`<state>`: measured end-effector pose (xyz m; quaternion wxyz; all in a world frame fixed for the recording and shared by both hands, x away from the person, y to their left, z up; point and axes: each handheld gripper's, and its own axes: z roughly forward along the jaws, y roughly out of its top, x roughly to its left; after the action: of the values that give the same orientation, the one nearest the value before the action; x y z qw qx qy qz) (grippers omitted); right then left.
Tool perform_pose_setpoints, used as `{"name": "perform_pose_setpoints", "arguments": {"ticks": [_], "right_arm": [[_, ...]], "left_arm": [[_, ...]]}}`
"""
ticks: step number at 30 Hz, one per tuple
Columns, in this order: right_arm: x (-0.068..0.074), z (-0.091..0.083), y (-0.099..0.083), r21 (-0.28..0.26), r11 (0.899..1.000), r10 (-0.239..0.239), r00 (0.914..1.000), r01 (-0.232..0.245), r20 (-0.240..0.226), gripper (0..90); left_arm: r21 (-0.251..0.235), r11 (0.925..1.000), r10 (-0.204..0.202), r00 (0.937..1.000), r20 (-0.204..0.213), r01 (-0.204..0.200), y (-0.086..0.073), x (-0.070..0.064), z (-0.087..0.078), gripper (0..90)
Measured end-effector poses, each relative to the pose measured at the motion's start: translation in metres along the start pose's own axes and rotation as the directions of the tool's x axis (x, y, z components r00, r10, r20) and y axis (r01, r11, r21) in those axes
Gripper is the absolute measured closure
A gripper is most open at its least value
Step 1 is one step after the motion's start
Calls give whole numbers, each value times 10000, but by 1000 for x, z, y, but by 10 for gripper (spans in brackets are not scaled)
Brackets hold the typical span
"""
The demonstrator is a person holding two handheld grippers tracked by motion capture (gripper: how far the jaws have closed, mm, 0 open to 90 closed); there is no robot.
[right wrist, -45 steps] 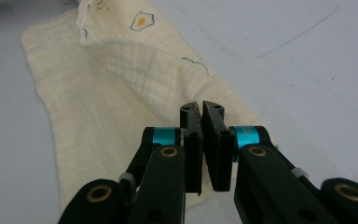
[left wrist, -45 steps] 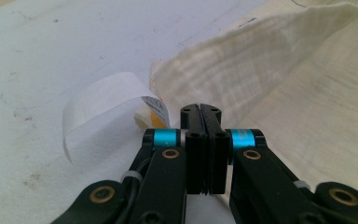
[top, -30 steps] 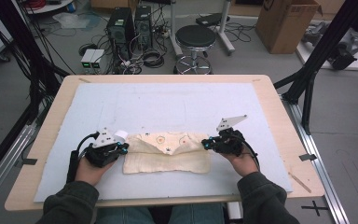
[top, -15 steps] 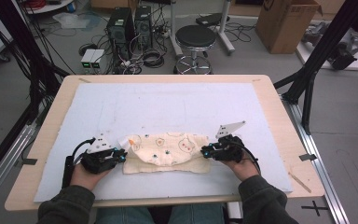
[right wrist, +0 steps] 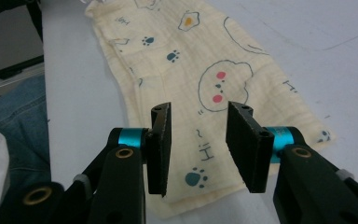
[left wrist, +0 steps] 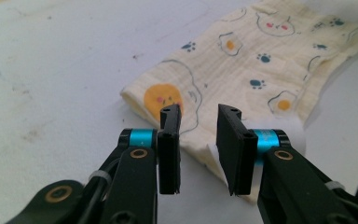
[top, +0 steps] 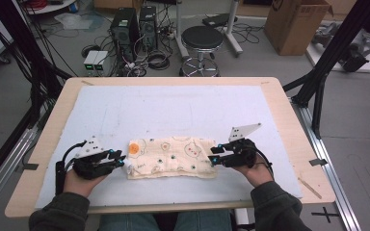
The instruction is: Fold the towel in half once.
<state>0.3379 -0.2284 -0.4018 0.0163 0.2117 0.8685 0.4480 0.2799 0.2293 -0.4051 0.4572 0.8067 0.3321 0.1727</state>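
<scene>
A folded cream cloth (top: 171, 157) printed with eggs, paw prints and bear faces lies flat near the front of the white mat. My left gripper (top: 119, 159) rests at its left end, open, with nothing between its jaws. In the left gripper view the cloth (left wrist: 242, 65) spreads beyond the left gripper (left wrist: 198, 126). My right gripper (top: 214, 155) sits at the cloth's right end, also open. In the right gripper view the right gripper (right wrist: 198, 128) hovers over the cloth (right wrist: 205, 84) near its corner.
The white mat (top: 173, 110) covers most of the wooden table (top: 289, 110). Behind the table stand a black stool (top: 202, 38), computer towers (top: 130, 24) with cables, and a cardboard box (top: 296, 24). Black frame posts (top: 327, 62) flank the table.
Both grippers have let go of the cloth and drawn apart to its ends. The cloth, bunched and lifted half a second ago, now lies flat with its printed side up.
</scene>
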Motion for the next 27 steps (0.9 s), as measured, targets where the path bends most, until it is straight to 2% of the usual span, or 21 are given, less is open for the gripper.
{"name": "perform_pose_setpoints", "arguments": {"ticks": [7, 13, 18, 23, 27], "right_arm": [[2, 8, -4, 443, 9990, -101, 9999, 106, -109, 594], [6, 14, -10, 734, 9969, -266, 9994, 281, -211, 594], [7, 17, -13, 836, 9960, -300, 9992, 322, -276, 593], [10, 21, -18, 965, 9945, -378, 9988, 406, -312, 590], [12, 24, -21, 1216, 9915, -428, 9986, 462, -301, 590]], "left_arm": [[25, 9999, 153, 9996, 231, -154, 8, -4, 2, 681], [372, 9987, 313, 9956, 884, -347, 0, -17, 17, 664], [701, 9964, 377, 9905, 1323, -473, -6, -22, 24, 656], [1188, 9907, 501, 9899, 1327, -661, -13, -22, 29, 657], [1495, 9866, 453, 9902, 1318, -651, -17, -20, 30, 658]]}}
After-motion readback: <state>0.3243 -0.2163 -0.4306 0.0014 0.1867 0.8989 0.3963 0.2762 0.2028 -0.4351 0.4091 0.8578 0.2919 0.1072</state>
